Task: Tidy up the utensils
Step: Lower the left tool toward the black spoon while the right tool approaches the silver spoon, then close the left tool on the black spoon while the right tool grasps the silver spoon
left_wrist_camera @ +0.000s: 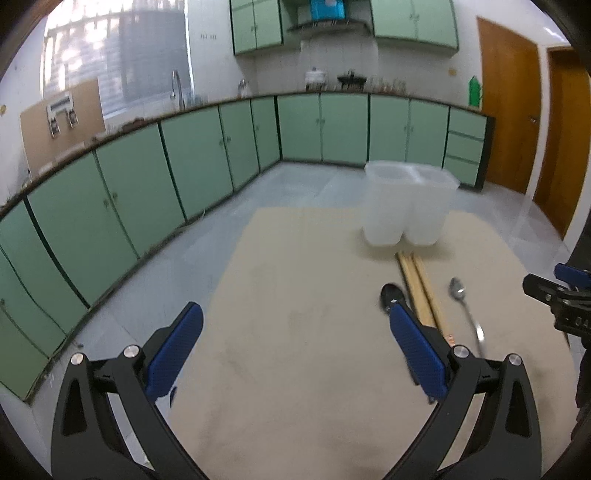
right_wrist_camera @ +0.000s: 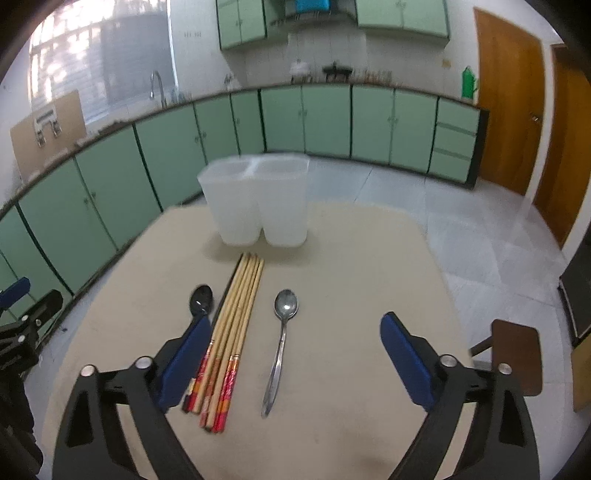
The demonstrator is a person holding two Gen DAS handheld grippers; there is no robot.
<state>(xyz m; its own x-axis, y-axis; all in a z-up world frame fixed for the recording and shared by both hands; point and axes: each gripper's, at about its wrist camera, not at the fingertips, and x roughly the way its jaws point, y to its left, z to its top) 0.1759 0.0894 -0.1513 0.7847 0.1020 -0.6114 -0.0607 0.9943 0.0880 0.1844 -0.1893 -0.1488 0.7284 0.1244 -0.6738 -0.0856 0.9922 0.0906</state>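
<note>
Both claws wide open, holding nothing — utensils lie loose on the bench (right_wrist_camera: 351, 424).

The right claw (right_wrist_camera: 291, 354) hovers over the chopsticks (right_wrist_camera: 236, 317) and metal spoon (right_wrist_camera: 282, 339); the black spoon (right_wrist_camera: 201, 299) lies left of them, the twin-compartment holder (right_wrist_camera: 258, 199) just beyond. The left claw (left_wrist_camera: 295, 343) hovers over bare bench.

A kitchen: green cabinets (right_wrist_camera: 325, 122) line the walls under a long counter (right_wrist_camera: 207, 100), with a sink tap (right_wrist_camera: 157, 83), wall cupboards (right_wrist_camera: 242, 24) and wooden doors (right_wrist_camera: 508, 107).
</note>
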